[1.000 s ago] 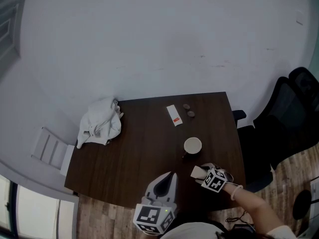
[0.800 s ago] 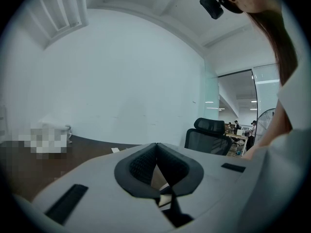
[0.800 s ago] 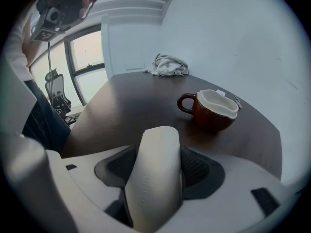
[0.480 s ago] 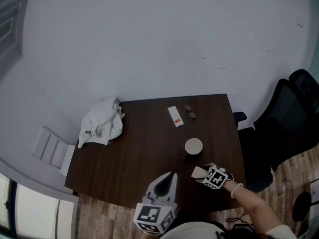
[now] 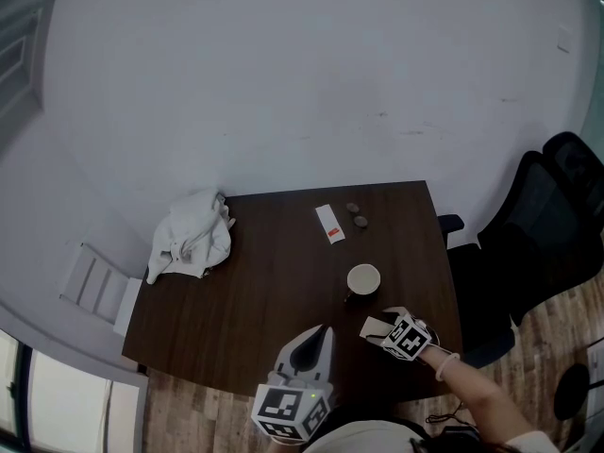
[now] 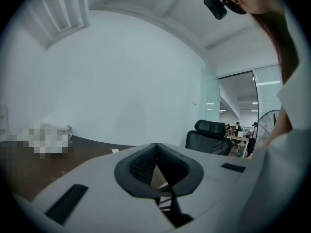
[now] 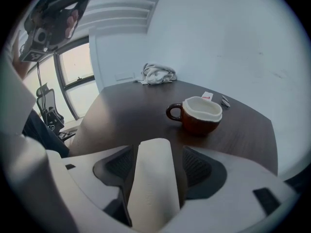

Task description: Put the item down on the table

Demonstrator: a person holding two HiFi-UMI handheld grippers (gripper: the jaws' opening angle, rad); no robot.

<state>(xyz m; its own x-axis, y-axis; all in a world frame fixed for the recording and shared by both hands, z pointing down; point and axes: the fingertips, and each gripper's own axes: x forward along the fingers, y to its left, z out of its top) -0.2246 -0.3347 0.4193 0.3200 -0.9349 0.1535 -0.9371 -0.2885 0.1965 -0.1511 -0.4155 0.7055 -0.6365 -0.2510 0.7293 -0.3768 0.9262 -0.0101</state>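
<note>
Roll of white paper [image 7: 153, 178] lying lengthwise between the jaws of the right gripper [image 5: 383, 330], over the near right corner of the dark wooden table [image 5: 264, 291]. Jaws spread wide, having just been opening, with a dark gap between the roll and the pad on either side; no squeeze on it. Far end of the roll pointing toward a brown cup [image 7: 201, 114] with a white inside, standing upright just beyond, handle turned to the left in the right gripper view. Cannot tell whether the roll already rests on the tabletop. Left gripper [image 6: 156, 152] at the table's near edge, held about level, pads clenched together at the tips with nothing between. Farther back on the table: a crumpled white cloth [image 5: 189, 234] at the left corner, a small white packet [image 5: 329, 223] with a red mark, two small round things [image 5: 357, 214] just beside it. Black office chair [image 5: 538, 243] off the table's right side.
</note>
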